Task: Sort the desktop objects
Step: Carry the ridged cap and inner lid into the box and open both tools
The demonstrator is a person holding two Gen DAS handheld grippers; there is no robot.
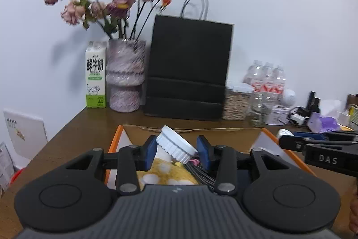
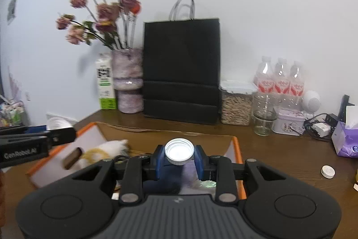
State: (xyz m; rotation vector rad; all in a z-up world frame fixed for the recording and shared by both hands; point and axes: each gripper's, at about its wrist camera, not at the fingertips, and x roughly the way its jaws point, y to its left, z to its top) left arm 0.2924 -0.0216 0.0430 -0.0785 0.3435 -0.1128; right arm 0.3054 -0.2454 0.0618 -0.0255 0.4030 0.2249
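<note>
- Right gripper (image 2: 179,157): jaws narrow, clamped on a small bottle's white cap (image 2: 179,152), held above the orange-rimmed box (image 2: 237,149).
- Left gripper (image 1: 176,152): a tilted white ribbed lid (image 1: 175,145) sits between its jaws; whether they press it, I cannot tell.
- Both caps look light, stiff and slippery; the ribbed rims likely suit gripping best.
- Beyond the jaws on the bench (image 2: 279,149): three water bottles (image 2: 280,80), one black bag (image 2: 181,68).

Left black plastic two-finger gripper (image 1: 176,152): blue pads, silver pivot screws, ribbed grey housing; right black plastic twin (image 2: 179,160) lettered "DAS".
</note>
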